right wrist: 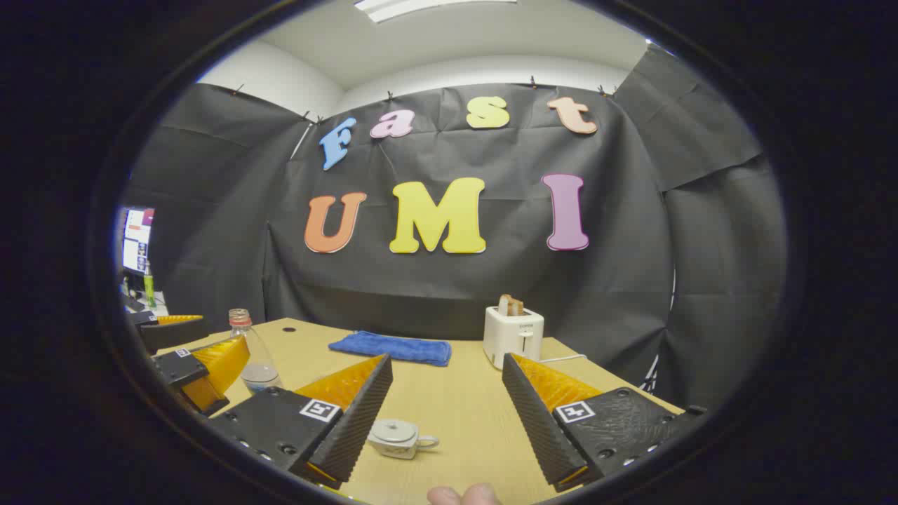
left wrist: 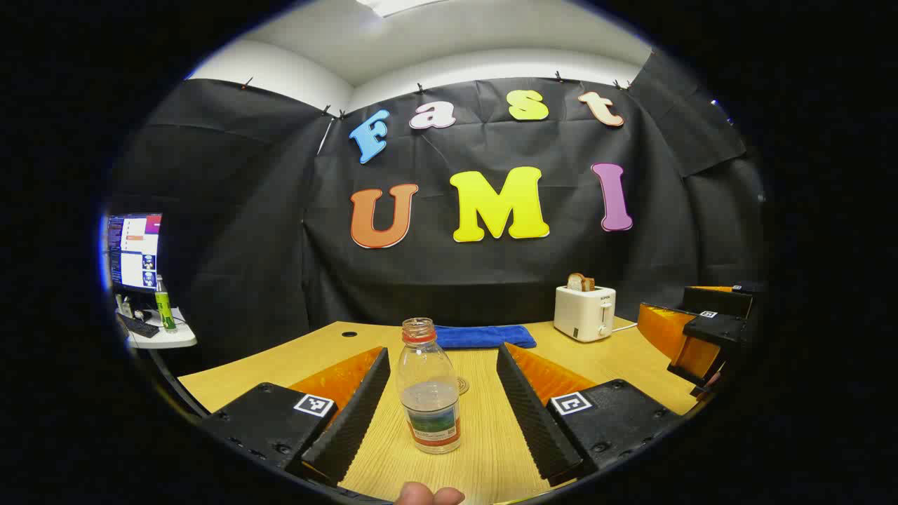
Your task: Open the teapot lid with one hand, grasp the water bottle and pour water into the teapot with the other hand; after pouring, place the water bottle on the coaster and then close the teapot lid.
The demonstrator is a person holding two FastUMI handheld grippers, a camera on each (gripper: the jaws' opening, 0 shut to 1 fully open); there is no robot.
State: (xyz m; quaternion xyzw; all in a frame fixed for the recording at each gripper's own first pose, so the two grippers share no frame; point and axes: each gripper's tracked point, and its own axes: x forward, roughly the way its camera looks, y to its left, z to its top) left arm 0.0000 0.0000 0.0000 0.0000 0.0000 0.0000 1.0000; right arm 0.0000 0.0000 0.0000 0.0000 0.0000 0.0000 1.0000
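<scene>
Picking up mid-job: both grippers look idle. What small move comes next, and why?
Probably bring the open right gripper down to the teapot lid: the lid is on, so pouring can't start. The open left gripper already brackets the uncapped water bottle.

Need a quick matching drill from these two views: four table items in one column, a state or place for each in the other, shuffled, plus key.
1. water bottle
2. teapot
3. toaster
4. blue cloth

A. lid on, between the right gripper's open fingers
B. lying flat near the back wall
C. bread sticking out of the top
D. uncapped, upright, between the left gripper's open fingers

Pairs: 1-D, 2-A, 3-C, 4-B
</scene>
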